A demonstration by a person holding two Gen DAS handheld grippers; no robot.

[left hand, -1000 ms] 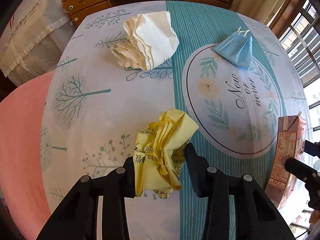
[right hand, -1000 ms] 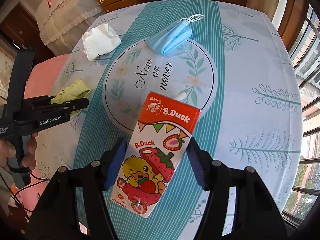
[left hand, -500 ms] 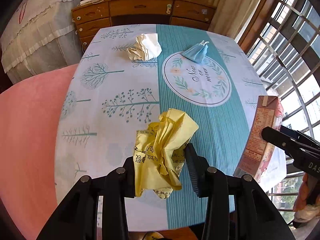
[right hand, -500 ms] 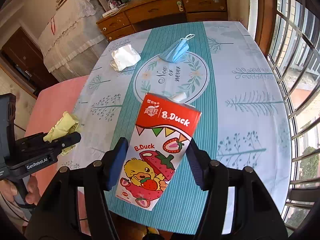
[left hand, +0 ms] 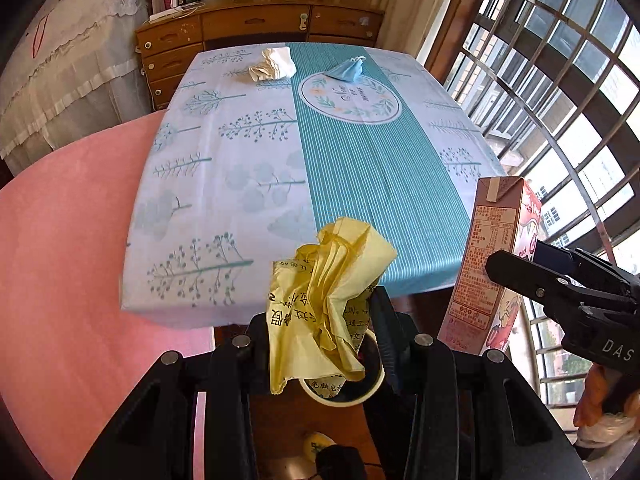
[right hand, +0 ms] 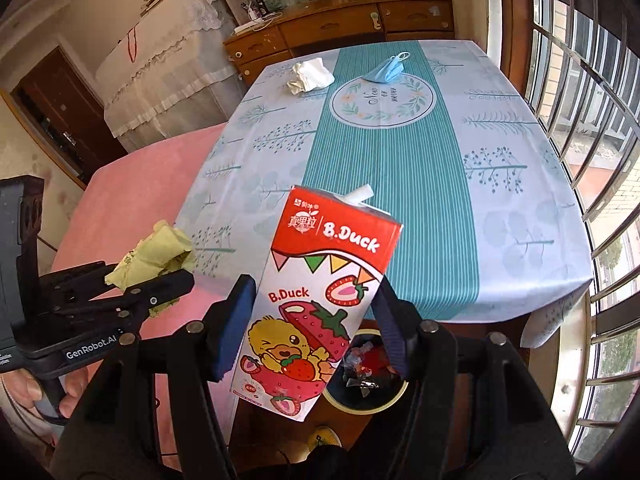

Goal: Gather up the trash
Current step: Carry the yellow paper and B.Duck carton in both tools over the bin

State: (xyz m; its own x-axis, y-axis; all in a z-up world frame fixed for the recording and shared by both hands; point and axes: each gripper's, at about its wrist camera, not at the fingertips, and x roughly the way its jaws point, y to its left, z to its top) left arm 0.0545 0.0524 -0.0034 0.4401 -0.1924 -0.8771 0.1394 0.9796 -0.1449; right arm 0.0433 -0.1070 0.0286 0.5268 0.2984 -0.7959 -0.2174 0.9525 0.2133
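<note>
My left gripper is shut on a crumpled yellow wrapper, held past the table's near edge above a round trash bin on the floor. My right gripper is shut on a red and white B.Duck drink carton, also held over the bin. The carton shows at the right of the left wrist view; the wrapper shows at the left of the right wrist view. A crumpled white tissue and a blue face mask lie at the table's far end.
The table has a blue and teal patterned cloth. A pink chair or cushion sits to its left. A wooden dresser stands behind it, barred windows to the right.
Both grippers have pulled back and up from the table with their items. They now hang past the near edge above the bin, which has come into view.
</note>
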